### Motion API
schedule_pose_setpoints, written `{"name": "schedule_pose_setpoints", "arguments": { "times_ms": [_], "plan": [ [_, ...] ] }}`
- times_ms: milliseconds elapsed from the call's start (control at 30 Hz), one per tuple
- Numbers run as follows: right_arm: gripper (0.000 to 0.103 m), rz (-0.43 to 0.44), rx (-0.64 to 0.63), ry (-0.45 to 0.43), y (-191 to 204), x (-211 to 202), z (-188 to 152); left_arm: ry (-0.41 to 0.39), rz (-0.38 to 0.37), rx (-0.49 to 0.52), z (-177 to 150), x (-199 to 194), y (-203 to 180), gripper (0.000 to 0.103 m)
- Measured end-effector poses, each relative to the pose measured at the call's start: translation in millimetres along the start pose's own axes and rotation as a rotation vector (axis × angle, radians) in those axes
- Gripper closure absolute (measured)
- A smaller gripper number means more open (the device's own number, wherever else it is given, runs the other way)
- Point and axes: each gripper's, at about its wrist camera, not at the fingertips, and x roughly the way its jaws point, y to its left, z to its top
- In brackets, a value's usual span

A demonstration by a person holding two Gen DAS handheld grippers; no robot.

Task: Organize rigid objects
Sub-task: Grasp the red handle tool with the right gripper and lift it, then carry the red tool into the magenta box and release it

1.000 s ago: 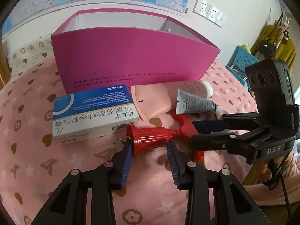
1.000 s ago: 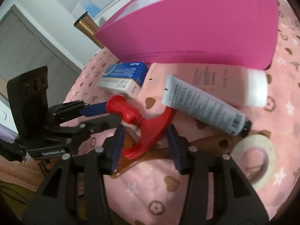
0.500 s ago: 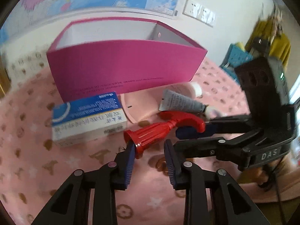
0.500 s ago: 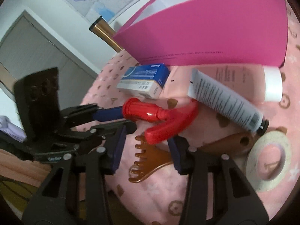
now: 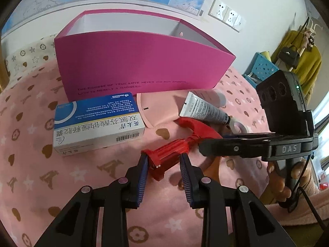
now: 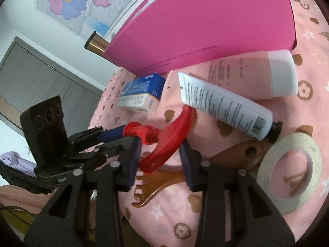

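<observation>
A red plastic tool with a ribbed handle and a curved crossbar lies over the pink cloth. My left gripper is shut on its handle end. My right gripper is shut on the curved crossbar; it also shows in the left wrist view, coming in from the right. A tall magenta box stands open behind. A white tube rests on the crossbar's far tip.
A blue-and-white medicine box lies to the left. A pink bottle with white cap lies before the magenta box. A brown comb and a tape roll lie under and right of my right gripper.
Both grippers have closed on the red tool and lifted it slightly; its handle end has swung nearer my left gripper and its crossbar tilted up off the comb.
</observation>
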Motion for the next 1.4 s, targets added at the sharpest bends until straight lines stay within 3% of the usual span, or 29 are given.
{"name": "schedule_pose_setpoints", "arguments": {
  "times_ms": [233, 533, 700, 1000, 1167, 1400],
  "plan": [
    [0.079, -0.005, -0.031, -0.016, 10.9, -3.7, -3.1, -0.002, -0.035, -0.035, -1.6, -3.2, -1.5, 0.073],
    [0.082, -0.016, -0.129, -0.081, 36.2, -20.6, 8.2, -0.071, -0.057, -0.043, 11.7, -22.6, -3.1, 0.073],
    [0.082, -0.005, -0.164, -0.141, 44.8, -40.8, 27.6, -0.135, -0.062, -0.005, 44.3, -33.1, -12.3, 0.073],
    [0.082, -0.01, -0.225, -0.267, 56.9, -79.4, 84.6, -0.273, -0.005, 0.123, 122.4, -50.2, -37.7, 0.071],
    [0.082, -0.024, -0.191, -0.274, 40.7, -79.3, 118.3, -0.243, 0.006, 0.132, 151.5, -25.8, -36.5, 0.071],
    [0.08, -0.097, -0.094, -0.215, 8.6, -71.0, 149.0, -0.13, 0.003, 0.076, 169.2, 23.3, -22.9, 0.071]
  ]
}}
